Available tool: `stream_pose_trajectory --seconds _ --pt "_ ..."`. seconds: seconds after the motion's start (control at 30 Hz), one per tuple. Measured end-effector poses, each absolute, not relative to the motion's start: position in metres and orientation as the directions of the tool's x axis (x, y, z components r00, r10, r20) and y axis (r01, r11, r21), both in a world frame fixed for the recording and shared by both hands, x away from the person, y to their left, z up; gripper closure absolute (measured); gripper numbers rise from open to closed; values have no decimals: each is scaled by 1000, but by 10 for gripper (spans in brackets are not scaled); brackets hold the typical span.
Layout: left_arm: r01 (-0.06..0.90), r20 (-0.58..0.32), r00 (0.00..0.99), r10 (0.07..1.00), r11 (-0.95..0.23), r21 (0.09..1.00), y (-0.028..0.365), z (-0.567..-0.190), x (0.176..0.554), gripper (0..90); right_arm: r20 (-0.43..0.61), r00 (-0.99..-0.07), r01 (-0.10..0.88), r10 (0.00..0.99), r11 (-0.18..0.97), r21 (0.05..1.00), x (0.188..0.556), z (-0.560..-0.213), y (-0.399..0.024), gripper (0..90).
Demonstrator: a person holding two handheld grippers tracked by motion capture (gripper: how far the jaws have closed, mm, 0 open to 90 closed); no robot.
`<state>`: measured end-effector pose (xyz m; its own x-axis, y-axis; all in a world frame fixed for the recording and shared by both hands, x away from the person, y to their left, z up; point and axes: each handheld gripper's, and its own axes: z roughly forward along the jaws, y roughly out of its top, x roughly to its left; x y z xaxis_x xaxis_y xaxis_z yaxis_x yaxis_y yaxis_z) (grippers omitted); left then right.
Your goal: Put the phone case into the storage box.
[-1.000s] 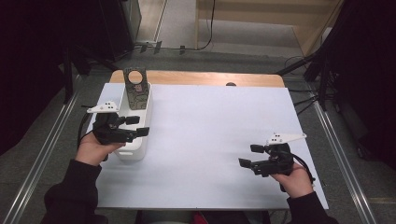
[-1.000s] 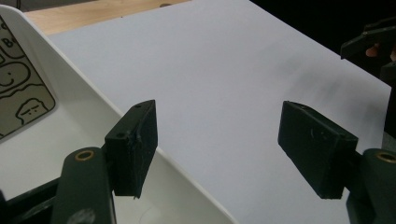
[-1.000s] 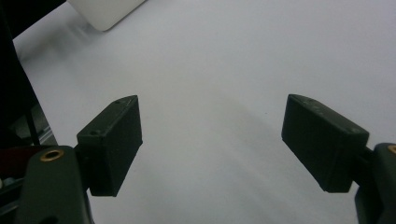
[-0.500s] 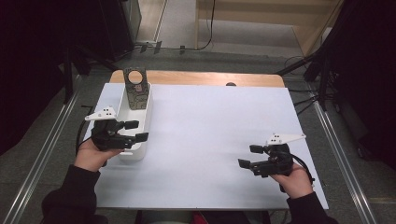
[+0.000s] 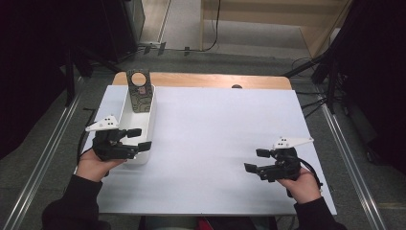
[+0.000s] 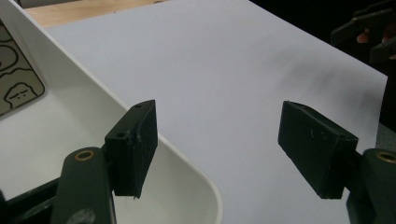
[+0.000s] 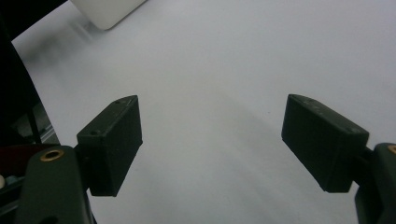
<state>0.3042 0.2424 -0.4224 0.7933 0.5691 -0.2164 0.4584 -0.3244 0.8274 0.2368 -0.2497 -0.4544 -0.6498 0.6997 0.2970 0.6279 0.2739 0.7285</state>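
Work looks early or just between steps: the white bin (image 5: 139, 125) sits near the table's (image 5: 220, 143) left edge with the patterned card (image 5: 139, 91) standing upright at its far end, apparently already placed (can't tell whether it leans on the wall). Left gripper (image 5: 135, 139) hovers at the bin's near end, jaws apart with one over the rim, gripping nothing. Right gripper (image 5: 256, 160) waits open and empty near the front right corner; next step is unclear.

The black two-jaw left gripper (image 5: 139, 139) and black two-jaw right gripper (image 5: 256, 160) both point inward, level, fingers (image 6: 133, 144) spread apart.
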Motion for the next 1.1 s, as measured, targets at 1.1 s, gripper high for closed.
stream_pose_trajectory --seconds 1.1 --pt "472 -198 780 593 -349 810 258 -437 285 280 300 -661 620 688 276 734 235 -454 -249 192"
